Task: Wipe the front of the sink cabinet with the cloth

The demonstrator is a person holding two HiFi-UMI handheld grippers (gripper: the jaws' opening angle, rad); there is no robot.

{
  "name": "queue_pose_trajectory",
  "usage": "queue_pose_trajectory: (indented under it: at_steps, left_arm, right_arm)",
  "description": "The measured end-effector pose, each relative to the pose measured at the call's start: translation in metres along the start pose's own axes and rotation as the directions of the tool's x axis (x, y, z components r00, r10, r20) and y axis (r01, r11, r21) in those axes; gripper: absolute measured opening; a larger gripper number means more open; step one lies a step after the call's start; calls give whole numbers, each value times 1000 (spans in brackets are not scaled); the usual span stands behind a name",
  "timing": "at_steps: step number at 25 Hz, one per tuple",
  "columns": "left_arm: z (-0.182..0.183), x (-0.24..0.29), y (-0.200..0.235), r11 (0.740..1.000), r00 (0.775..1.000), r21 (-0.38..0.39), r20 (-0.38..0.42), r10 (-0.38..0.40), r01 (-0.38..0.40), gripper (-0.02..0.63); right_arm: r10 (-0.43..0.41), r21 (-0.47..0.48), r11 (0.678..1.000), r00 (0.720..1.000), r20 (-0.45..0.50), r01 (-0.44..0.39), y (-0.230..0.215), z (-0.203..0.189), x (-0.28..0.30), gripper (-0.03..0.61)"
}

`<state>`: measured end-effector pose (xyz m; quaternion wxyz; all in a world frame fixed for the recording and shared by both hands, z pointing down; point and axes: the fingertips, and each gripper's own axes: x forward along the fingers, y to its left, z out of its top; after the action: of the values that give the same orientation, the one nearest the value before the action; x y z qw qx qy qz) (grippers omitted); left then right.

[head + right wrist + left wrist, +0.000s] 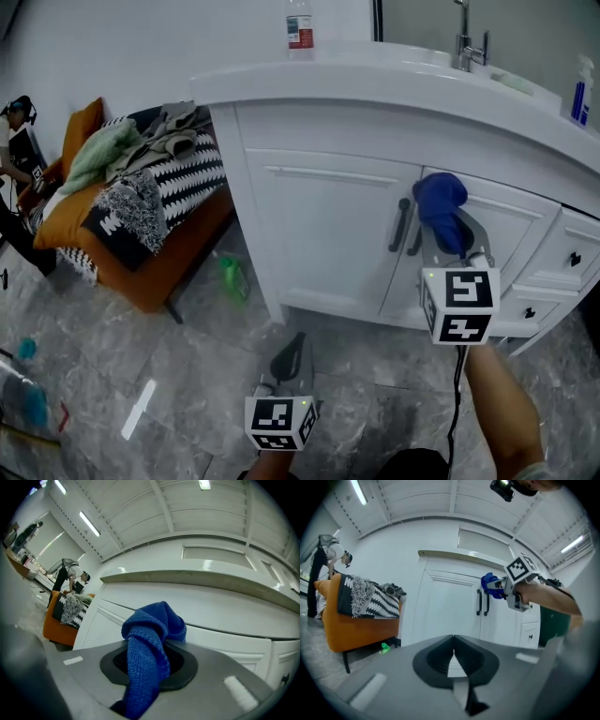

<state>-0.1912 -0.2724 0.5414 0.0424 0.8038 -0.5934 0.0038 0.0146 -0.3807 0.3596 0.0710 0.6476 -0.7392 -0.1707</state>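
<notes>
- the sink cabinet fills the upper middle of the head view, white panelled doors under a curved counter. i judge the wiping is best done in long overlapping passes across each door, then the drawers at the right edge.
- my right gripper is centre-right of the head view, jaws clamped on the cloth, raised to the top of the right-hand door. i'd keep the bunched end flat to the panel and work round the two dark handles rather than snag on them.
- my left gripper hangs low at bottom centre, jaws together with nothing between them. it should stay clear of the sweep.
- the cloth is deep blue, a knobbly weave, folded into a rounded wad past my jaw tips with a tail trailing back. whether it presses the door i cannot tell.
</notes>
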Motion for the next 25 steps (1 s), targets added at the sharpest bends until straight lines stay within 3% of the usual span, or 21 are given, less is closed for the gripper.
queue_pose_trajectory:
  at_steps: [8, 14, 25]
  left_arm:
    - [15, -20, 42, 997, 998, -47, 14, 60, -59, 11]
    - [33, -40, 68, 993, 994, -70, 49, 94, -90, 11]
    - [43, -52, 85, 987, 989, -103, 71, 130, -122, 11]
  right_arm:
    - [107, -82, 991, 994, -7, -107, 80, 16, 34, 87]
    - [160, -28, 987, 987, 20, -159, 122, 23, 52, 87]
    - [283, -71, 958, 954, 94, -277, 196, 46, 64, 88]
